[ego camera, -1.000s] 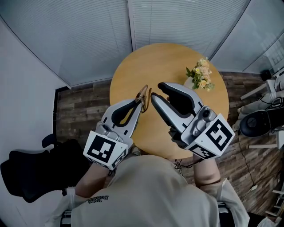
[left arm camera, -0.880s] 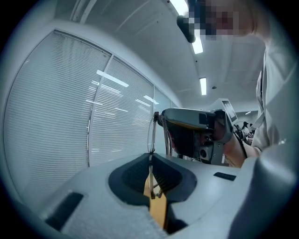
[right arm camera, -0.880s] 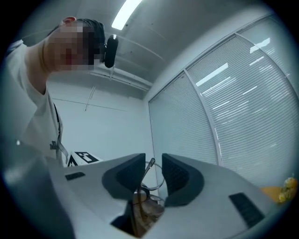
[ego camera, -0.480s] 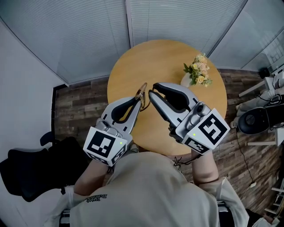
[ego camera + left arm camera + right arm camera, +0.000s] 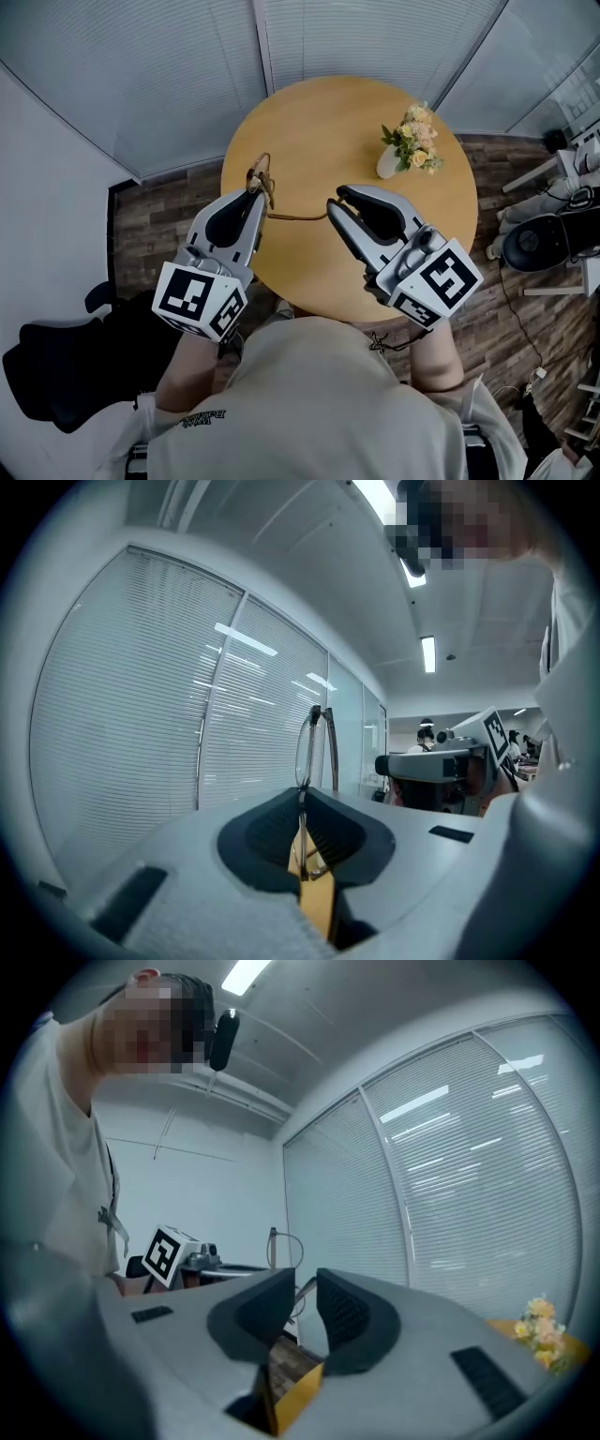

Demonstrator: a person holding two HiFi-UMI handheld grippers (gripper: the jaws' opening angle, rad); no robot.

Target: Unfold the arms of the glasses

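My left gripper (image 5: 255, 193) is shut on the thin-framed glasses (image 5: 260, 174), which it holds up over the left side of the round wooden table (image 5: 328, 117). In the left gripper view a lens (image 5: 305, 747) stands upright above the closed left gripper (image 5: 302, 834). One arm of the glasses (image 5: 298, 217) is swung out and runs right to my right gripper (image 5: 335, 201). Its end lies between the jaws of the right gripper (image 5: 302, 1290), which stand a narrow gap apart. The glasses (image 5: 283, 1247) show beyond them.
A white vase of flowers (image 5: 405, 145) stands on the table's right side. Window blinds (image 5: 187, 66) run behind the table. A black chair (image 5: 56, 370) is at the lower left, and office gear (image 5: 553, 248) sits on the floor at the right.
My left gripper has carried the glasses left, away from the right gripper. The glasses' arm, folded before, now stretches out between the two grippers.
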